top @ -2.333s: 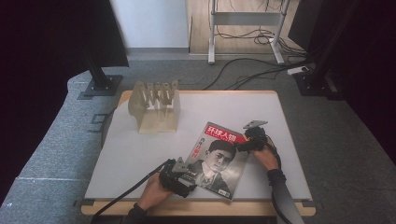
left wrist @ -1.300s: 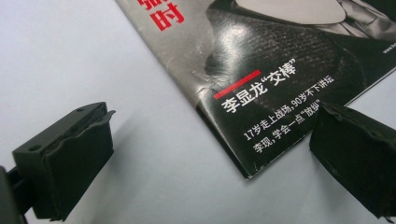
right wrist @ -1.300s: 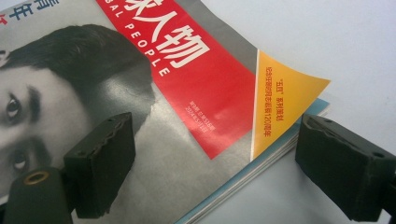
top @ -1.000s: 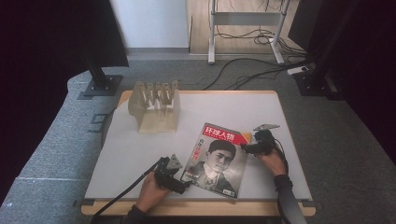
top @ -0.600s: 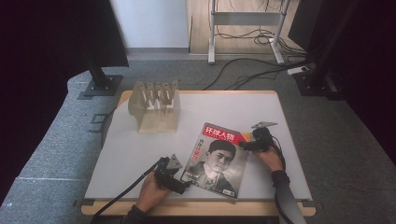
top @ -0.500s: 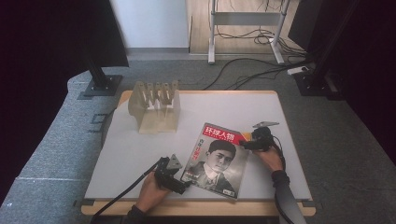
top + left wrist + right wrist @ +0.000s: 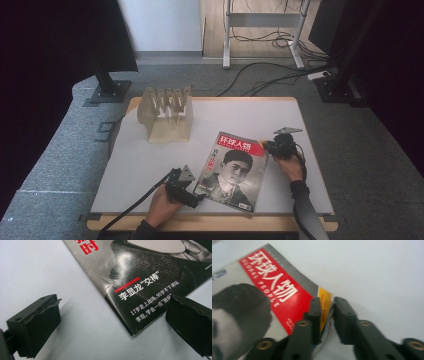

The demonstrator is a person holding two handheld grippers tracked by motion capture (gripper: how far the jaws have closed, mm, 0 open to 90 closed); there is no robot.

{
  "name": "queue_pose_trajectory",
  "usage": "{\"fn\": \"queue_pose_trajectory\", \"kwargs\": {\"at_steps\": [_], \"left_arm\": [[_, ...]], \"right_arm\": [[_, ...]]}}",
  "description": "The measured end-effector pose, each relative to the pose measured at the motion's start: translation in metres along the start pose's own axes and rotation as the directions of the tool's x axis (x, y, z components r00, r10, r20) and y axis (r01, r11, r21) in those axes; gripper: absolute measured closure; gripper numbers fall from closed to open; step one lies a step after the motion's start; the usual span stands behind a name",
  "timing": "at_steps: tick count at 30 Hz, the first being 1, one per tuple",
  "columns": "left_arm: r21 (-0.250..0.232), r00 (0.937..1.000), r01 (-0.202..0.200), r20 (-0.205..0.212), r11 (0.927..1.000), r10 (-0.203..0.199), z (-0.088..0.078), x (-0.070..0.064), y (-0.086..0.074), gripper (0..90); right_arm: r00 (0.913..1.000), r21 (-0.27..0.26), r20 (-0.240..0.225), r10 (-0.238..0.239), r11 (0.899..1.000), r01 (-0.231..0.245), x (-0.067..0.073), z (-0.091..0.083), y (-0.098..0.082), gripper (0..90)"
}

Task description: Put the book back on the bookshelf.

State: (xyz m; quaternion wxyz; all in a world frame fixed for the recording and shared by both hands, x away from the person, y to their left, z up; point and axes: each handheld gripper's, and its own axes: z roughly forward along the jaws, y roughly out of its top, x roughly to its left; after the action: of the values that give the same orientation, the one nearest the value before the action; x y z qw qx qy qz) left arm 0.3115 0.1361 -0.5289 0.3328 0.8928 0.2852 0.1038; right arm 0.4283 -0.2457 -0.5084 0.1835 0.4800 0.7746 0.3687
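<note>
my right tool (image 7: 326,315) has just closed and now pinches the upper right corner of the glossy magazine with the red title band and portrait cover (image 7: 231,170), cover and a few pages between the jaws. the magazine lies flat near the front of the white tabletop (image 7: 240,112). my left tool (image 7: 110,322) is spread wide, one jaw over the lower left corner, not gripping. risk: the thin pinch slips or takes only some pages, so a lift fans or creases them. the spine corner, already scuffed, could tear if i pull against the left tool.
</note>
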Motion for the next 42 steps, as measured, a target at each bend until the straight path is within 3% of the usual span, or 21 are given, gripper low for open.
{"fn": "queue_pose_trajectory", "kwargs": {"at_steps": [7,15,26,29,35,42], "left_arm": [[0.000,1.0000,0.000,0.000,1.0000,0.000,0.000,0.000,0.000,0.0],[0.000,1.0000,-0.001,0.000,1.0000,0.001,0.000,0.000,0.000,0.0],[0.002,1.0000,0.001,0.003,1.0000,-0.001,0.000,0.000,0.000,0.0],[0.002,1.0000,-0.002,0.007,1.0000,0.002,-0.001,0.001,0.000,0.0],[0.011,0.9996,-0.004,0.026,0.9999,0.003,-0.003,0.004,0.001,2.7],[-0.032,0.9942,0.028,0.105,0.9991,-0.024,-0.013,0.018,0.009,8.0]], "right_arm": [[1.0000,0.001,0.000,-0.004,1.000,0.004,0.005,-0.006,0.007,84.9],[0.9989,-0.031,-0.041,-0.025,0.999,0.024,0.013,-0.021,0.018,85.3],[0.9924,-0.070,-0.077,-0.096,0.993,0.091,0.034,-0.045,0.040,85.8],[0.9878,-0.086,-0.078,-0.135,0.988,0.128,0.044,-0.054,0.049,86.1],[0.9810,-0.107,-0.077,-0.178,0.980,0.170,0.054,-0.065,0.061,86.3],[0.9738,-0.138,-0.078,-0.213,0.970,0.201,0.063,-0.079,0.072,86.3]]}}
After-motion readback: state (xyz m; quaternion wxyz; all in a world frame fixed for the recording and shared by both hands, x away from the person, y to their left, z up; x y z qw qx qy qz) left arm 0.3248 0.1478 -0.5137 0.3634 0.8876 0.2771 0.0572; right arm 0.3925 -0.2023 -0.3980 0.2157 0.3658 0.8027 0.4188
